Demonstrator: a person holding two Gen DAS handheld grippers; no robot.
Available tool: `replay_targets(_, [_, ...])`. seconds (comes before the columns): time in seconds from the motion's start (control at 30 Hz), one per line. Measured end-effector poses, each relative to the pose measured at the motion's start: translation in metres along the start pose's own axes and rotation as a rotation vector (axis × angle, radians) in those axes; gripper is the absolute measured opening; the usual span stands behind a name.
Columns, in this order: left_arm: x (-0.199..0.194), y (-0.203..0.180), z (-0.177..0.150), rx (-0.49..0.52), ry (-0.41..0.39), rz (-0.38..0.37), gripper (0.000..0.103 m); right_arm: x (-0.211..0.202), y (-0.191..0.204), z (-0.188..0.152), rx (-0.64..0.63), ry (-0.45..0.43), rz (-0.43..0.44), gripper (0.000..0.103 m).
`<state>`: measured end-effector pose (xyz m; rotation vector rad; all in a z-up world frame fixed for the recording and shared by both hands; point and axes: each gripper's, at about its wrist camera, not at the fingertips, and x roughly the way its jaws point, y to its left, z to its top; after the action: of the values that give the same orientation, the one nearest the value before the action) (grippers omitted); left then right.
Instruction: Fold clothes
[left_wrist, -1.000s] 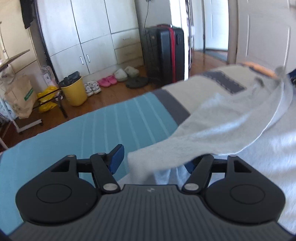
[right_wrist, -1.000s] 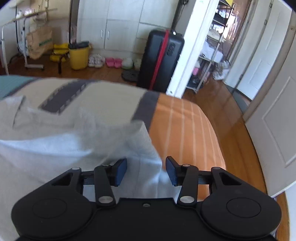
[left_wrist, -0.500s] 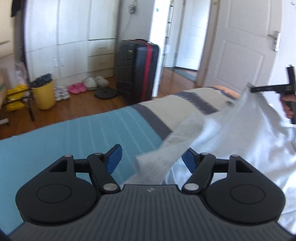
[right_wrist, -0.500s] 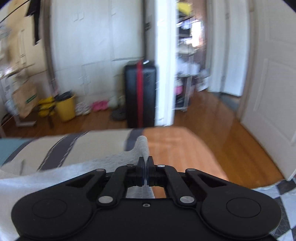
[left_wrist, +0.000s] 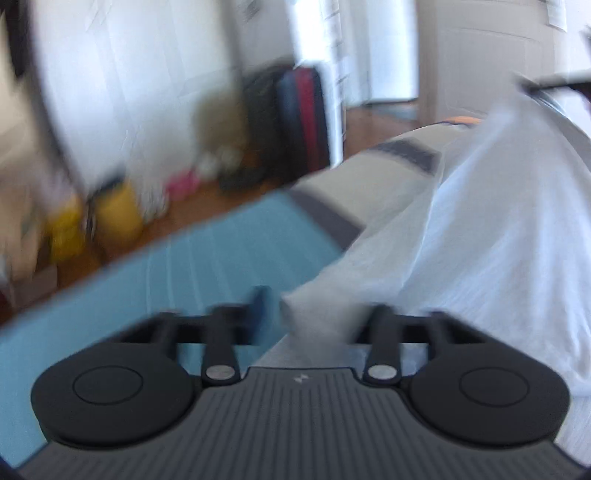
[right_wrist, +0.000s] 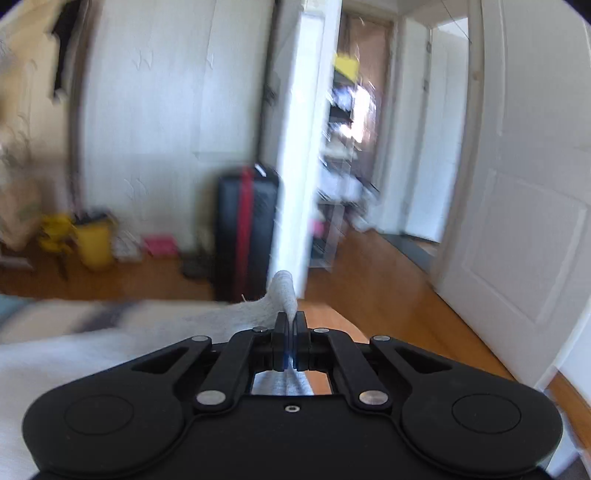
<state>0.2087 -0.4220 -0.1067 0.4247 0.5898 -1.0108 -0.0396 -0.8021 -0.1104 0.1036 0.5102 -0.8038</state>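
Observation:
A white garment (left_wrist: 480, 229) hangs stretched over the bed, blurred in the left wrist view. One corner of it (left_wrist: 314, 310) lies between the fingers of my left gripper (left_wrist: 314, 314), whose jaws stand apart; the cloth hides the right fingertip. My right gripper (right_wrist: 290, 321) is shut on another corner of the garment (right_wrist: 284, 291), which pokes up above the pads. That gripper holds the cloth raised, and it shows as a dark bar (left_wrist: 554, 81) at the top right of the left wrist view.
The bed cover (left_wrist: 166, 258) has teal, grey, beige and orange bands. On the wood floor beyond the bed stand a black suitcase with a red stripe (right_wrist: 243, 229), a yellow bin (right_wrist: 94, 243) and several shoes. A white door (right_wrist: 517, 221) is at the right.
My right gripper went from open to shut on the garment corner and lifted it. My left gripper has swung with the cloth between its fingers, which now stand a little closer together.

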Motion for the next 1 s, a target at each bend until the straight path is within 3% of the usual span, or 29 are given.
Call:
replay_targets(0.1, [0.004,-0.001,0.005,-0.069,-0.005,0.089,0.027,0.015,0.002,0.005,0.047,0.104,-0.049,0.006])
replay_targets(0.13, [0.004,-0.002,0.005,-0.091,-0.002,0.136,0.028,0.011,0.001,0.006,0.092,0.110,-0.071,0.014])
replay_targets(0.17, [0.002,-0.001,0.005,-0.116,-0.009,0.175,0.031,0.004,0.000,0.007,0.145,0.118,-0.088,0.028])
replay_targets(0.2, [-0.003,0.001,0.005,-0.138,-0.022,0.206,0.047,-0.006,-0.002,0.005,0.209,0.120,-0.093,0.039])
replay_targets(0.27, [-0.013,0.006,0.004,-0.183,-0.048,0.267,0.067,-0.041,-0.003,-0.009,0.320,0.103,-0.010,0.040])
replay_targets(0.3, [-0.019,0.008,0.003,-0.207,-0.058,0.276,0.069,-0.060,-0.003,-0.018,0.368,0.093,0.043,0.043])
replay_targets(0.4, [-0.040,0.014,0.002,-0.282,-0.025,0.173,0.069,-0.123,-0.003,-0.049,0.486,0.060,0.058,0.049])
replay_targets(0.57, [-0.075,-0.001,-0.017,-0.389,0.060,0.052,0.069,-0.196,-0.034,-0.109,0.643,-0.013,-0.047,0.049])
replay_targets(0.73, [-0.118,-0.038,-0.045,-0.344,0.106,0.004,0.069,-0.224,-0.063,-0.120,0.512,0.028,-0.162,0.049])
replay_targets(0.93, [-0.152,-0.079,-0.077,-0.322,0.135,-0.041,0.067,-0.221,-0.051,-0.140,0.352,0.092,-0.133,0.049])
replay_targets(1.0, [-0.157,-0.090,-0.086,-0.312,0.142,-0.064,0.049,-0.213,-0.043,-0.146,0.290,0.115,-0.119,0.049])
